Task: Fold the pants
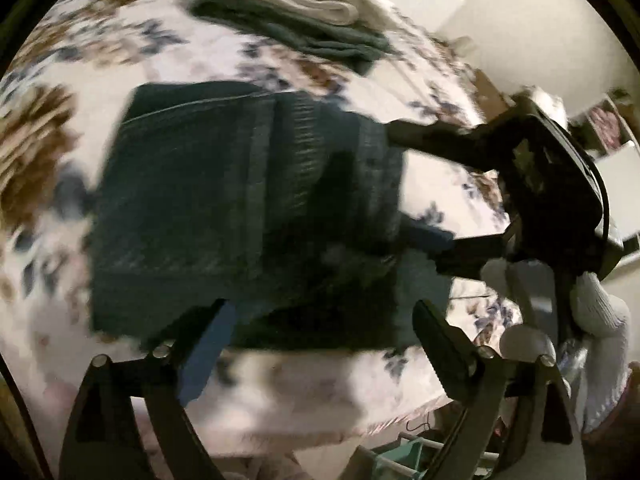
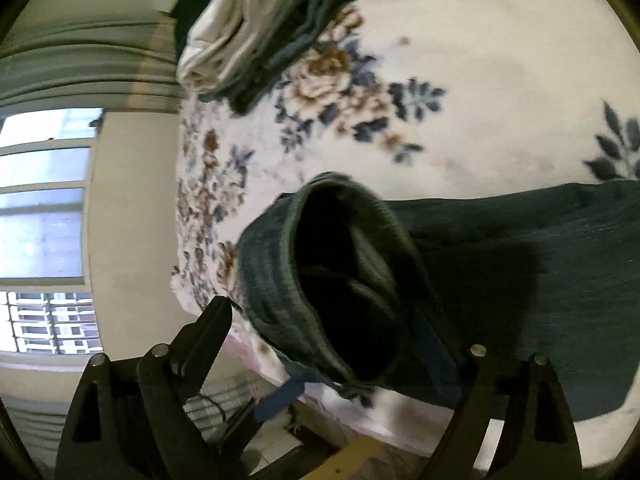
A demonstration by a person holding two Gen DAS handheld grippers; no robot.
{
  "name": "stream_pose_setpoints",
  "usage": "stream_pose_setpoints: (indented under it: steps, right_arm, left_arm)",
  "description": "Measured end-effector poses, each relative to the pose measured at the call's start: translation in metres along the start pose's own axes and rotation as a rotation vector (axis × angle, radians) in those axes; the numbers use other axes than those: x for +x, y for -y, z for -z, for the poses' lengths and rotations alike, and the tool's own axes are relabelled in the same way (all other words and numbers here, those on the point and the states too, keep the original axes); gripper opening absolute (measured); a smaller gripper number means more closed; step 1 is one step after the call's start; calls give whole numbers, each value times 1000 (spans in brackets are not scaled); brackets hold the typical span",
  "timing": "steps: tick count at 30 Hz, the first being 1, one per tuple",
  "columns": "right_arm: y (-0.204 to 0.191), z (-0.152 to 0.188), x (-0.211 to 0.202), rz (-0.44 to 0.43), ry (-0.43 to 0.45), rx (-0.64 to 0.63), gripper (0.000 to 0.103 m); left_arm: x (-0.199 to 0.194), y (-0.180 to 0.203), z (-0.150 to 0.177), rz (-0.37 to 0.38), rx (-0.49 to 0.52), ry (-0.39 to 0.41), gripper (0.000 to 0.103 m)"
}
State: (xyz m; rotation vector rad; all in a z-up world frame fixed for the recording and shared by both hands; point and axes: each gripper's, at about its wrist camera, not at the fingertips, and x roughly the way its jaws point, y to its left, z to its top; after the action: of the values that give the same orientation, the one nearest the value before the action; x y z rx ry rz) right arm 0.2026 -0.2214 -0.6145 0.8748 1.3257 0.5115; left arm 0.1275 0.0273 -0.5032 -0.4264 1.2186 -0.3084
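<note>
Dark green-blue jeans (image 1: 240, 200) lie folded in a thick block on the floral bedspread (image 1: 100, 40). My left gripper (image 1: 320, 316) is open at the block's near edge, its fingers wide on either side. My right gripper (image 1: 416, 188) shows in the left wrist view, open, with its fingers at the block's right edge. In the right wrist view the jeans' waistband end (image 2: 340, 280) gapes open between the spread fingers of my right gripper (image 2: 332, 312), with the rest of the jeans (image 2: 540, 264) stretching right. The image is motion-blurred.
A stack of folded clothes, cream on dark green (image 1: 304, 12), lies at the far side of the bed and also shows in the right wrist view (image 2: 248, 28). The bed edge (image 2: 208, 304), a wall and a window (image 2: 44, 220) lie to the left. A gloved hand (image 1: 600, 312) holds the right gripper.
</note>
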Motion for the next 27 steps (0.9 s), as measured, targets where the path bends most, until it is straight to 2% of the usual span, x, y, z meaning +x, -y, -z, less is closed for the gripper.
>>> stream_pose_setpoints:
  steps: [1, 4, 6, 7, 8, 10, 12, 15, 16, 19, 21, 22, 23, 26, 27]
  right_arm:
    - [-1, 2, 4, -11, -8, -12, 91]
    - [-3, 2, 18, 45, -56, -42, 91]
    - [1, 0, 34, 115, -112, -42, 91]
    - [2, -1, 37, 162, -129, -48, 87]
    - [1, -1, 37, 231, -107, -71, 81]
    - [-8, 3, 30, 319, -48, -141, 80]
    - [-15, 8, 28, 378, -27, -207, 81]
    - [-3, 6, 40, 366, -48, -177, 86]
    - [2, 2, 45, 327, -64, -137, 91]
    - [13, -7, 50, 257, -49, -50, 92]
    - [9, -1, 48, 256, -24, -68, 75]
    - [4, 4, 47, 258, -21, -91, 38]
    - [-5, 11, 44, 307, -19, -127, 31]
    - [-17, 21, 25, 293, 24, -109, 16]
    - [-18, 24, 16, 291, 42, -90, 15]
  left_arm:
    - [-4, -7, 2, -20, -23, -1, 91]
    - [-14, -35, 5, -83, -99, -3, 91]
    - [-18, -57, 4, -122, -144, 0, 91]
    - [-20, -64, 2, -139, -158, 4, 91]
    - [-22, -73, 0, -167, -168, 8, 91]
    - [-24, -83, -4, -196, -171, 15, 91]
    - [-28, -88, -10, -229, -162, 30, 91]
    - [-30, -90, -18, -291, -144, 33, 91]
    - [-28, -93, -21, -297, -151, 34, 91]
    - [-30, -100, -23, -297, -184, 44, 91]
    - [-30, -102, -25, -298, -203, 49, 91]
    - [-32, -103, -25, -302, -210, 53, 91]
    - [-33, -103, -26, -305, -212, 57, 91]
    - [-33, -101, -29, -312, -206, 62, 91]
    - [-32, -100, -32, -310, -203, 62, 91]
